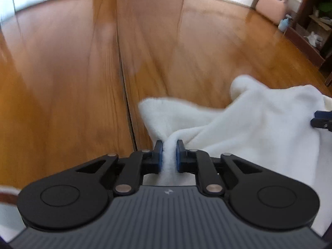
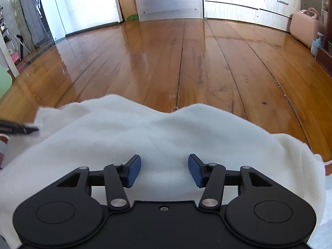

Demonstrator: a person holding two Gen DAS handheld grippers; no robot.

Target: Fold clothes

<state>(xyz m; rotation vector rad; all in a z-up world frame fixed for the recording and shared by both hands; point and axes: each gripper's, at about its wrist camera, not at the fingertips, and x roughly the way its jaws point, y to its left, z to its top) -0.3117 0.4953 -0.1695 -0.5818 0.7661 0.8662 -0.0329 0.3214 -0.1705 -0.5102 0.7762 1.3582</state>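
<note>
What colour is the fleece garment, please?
White; the fleece garment shows best in the right wrist view.

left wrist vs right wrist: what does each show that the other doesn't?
Left wrist only: the left gripper shut on a bunched fold of the white fleece, and a dark shelf at far right.

Right wrist only: the right gripper open above the fleece, gripping nothing, plus white drawers and a doorway.

Both: the fleece, the wooden floor, the pink case and each other's gripper at the edge.

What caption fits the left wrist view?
Left gripper pinches a fold of white fleece garment above the wooden floor.
</note>
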